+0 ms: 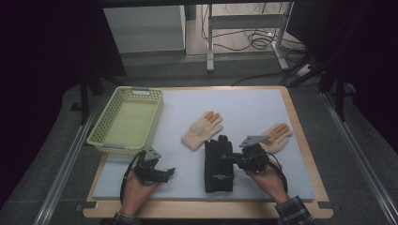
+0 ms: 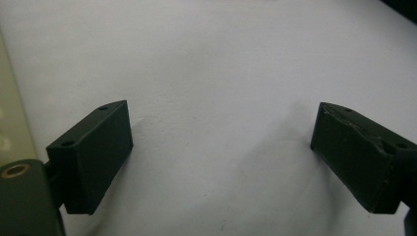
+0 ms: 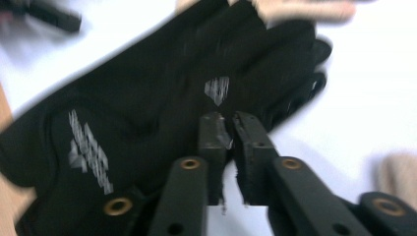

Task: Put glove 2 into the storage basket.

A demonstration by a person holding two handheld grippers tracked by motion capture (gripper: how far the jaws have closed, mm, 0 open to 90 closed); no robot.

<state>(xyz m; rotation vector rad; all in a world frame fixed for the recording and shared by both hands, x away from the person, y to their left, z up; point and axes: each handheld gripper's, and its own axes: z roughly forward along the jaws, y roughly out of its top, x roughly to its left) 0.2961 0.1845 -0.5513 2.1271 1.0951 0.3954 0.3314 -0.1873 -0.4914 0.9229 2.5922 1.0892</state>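
Note:
A black glove (image 1: 218, 161) lies flat on the white mat, its fingers pointing away from me. My right gripper (image 1: 233, 158) is at the glove's right edge. In the right gripper view its jaws (image 3: 231, 120) are shut, tips over the black glove (image 3: 147, 98), and the picture is blurred; I cannot tell whether fabric is pinched. Two beige gloves with orange fingertips lie beyond: one (image 1: 202, 129) at the middle, the other (image 1: 277, 136) on the right, just behind the right gripper. My left gripper (image 1: 169, 172) hovers low over bare mat left of the black glove, open (image 2: 221, 147) and empty.
A pale yellow mesh basket (image 1: 141, 90) stands empty at the mat's back left corner, and its wall (image 2: 10, 113) edges into the left gripper view. The mat (image 1: 253, 103) lies on a wooden board. Table legs and cables are on the floor beyond.

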